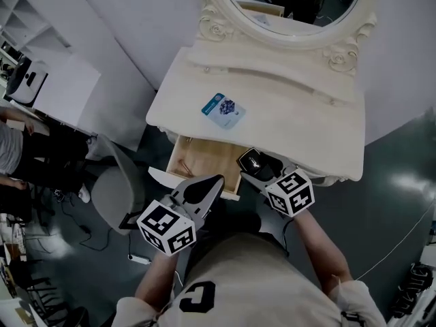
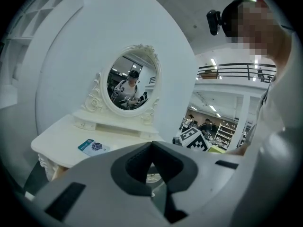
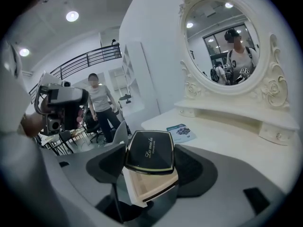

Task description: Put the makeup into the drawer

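Observation:
A black makeup compact [image 3: 150, 155] with gold script on its lid sits between the jaws of my right gripper [image 3: 148, 148], which is shut on it. In the head view this gripper [image 1: 255, 163] holds the compact [image 1: 252, 161] at the front edge of the white vanity table [image 1: 300, 125], over the right end of the open drawer [image 1: 197, 161]. The drawer's wooden inside [image 3: 142, 188] shows just under the compact. My left gripper [image 1: 216, 180] hangs in front of the drawer with its jaws shut and nothing in them [image 2: 151, 144].
A blue and white packet [image 1: 223, 110] lies on the tabletop behind the drawer. An oval mirror [image 1: 293, 5] stands at the back of the table. A grey chair [image 1: 112, 189] is to the left, and a person [image 3: 100, 108] stands beyond it.

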{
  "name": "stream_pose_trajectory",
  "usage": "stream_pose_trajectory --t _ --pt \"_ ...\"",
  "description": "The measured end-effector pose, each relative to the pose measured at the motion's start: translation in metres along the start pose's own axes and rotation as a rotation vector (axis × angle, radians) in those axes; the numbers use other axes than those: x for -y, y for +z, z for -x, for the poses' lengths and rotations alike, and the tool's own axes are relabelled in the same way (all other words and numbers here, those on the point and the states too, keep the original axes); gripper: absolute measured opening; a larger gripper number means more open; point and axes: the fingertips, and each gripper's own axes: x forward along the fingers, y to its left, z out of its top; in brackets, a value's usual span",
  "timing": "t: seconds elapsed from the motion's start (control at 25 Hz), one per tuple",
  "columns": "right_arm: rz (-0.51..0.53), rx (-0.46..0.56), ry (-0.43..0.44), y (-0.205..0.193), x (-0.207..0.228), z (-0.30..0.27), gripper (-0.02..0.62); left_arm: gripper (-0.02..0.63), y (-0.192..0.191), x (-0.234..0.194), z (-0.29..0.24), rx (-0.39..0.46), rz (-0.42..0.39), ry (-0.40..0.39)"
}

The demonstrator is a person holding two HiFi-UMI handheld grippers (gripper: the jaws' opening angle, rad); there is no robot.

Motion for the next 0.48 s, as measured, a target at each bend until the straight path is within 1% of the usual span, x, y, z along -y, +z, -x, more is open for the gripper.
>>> stream_pose_trajectory --t 0.12,0.24,0.36,0.48 --pt "0.005 -0.038 -0.029 0.006 -0.005 -0.021 0.339 0.052 0.007 -0.023 0.008 0.003 0.004 -0.025" --pt "0.019 -0.092 -0.029 0.007 -0.015 -0.048 0.339 0.052 0.014 -0.052 0.019 0.013 0.028 -0.039" --pt "0.055 -0.155 -0.023 0.004 -0.025 -0.08 0.339 0.052 0.015 -0.084 0.029 0.013 0.058 -0.045" --pt "0.109 -0.238 -0.018 -0.009 -0.033 -0.115 0.339 0.052 0.013 -0.109 0.04 0.011 0.08 -0.051"
